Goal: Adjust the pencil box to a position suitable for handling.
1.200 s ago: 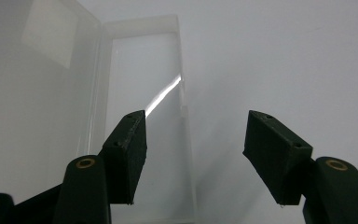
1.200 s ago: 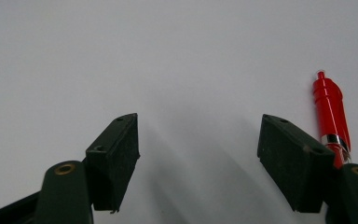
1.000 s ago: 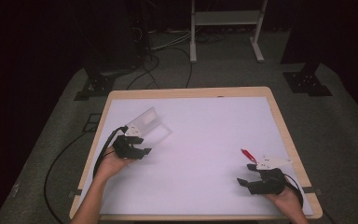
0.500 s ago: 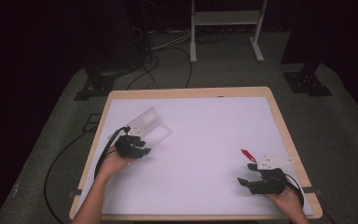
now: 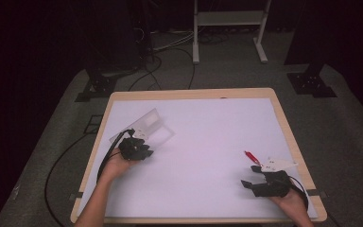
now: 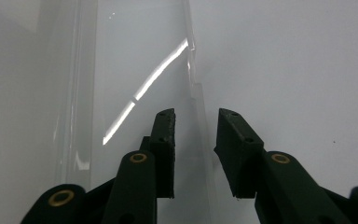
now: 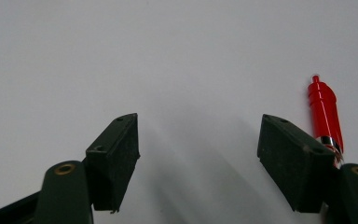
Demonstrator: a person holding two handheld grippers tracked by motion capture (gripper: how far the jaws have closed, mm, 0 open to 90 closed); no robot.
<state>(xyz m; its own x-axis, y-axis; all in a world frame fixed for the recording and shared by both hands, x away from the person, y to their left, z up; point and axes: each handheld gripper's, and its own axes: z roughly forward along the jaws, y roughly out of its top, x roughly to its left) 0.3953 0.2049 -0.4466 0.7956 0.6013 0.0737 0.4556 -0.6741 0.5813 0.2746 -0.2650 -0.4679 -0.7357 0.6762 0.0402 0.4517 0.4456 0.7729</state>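
Observation:
A clear plastic tray (image 5: 149, 124) lies on the white table top (image 5: 208, 142) at the left. My left gripper (image 5: 139, 140) sits at its near edge. In the left gripper view the jaws (image 6: 196, 121) straddle one thin clear wall (image 6: 195, 88) of the tray (image 6: 135, 70). They have just been closing, and a gap still shows on each side of the wall. At the lower right, my right gripper (image 5: 250, 176) rests open on the table with nothing between its fingers (image 7: 198, 135). A red pen-like stick (image 5: 251, 156) lies just beyond its far finger (image 7: 324, 112).
The table's wooden rim (image 5: 189, 93) frames the white top. Beyond it are dark floor, cables (image 5: 170, 47) and a white stand's legs (image 5: 196, 52). A black cable (image 5: 106, 161) trails from the left gripper over the left edge.

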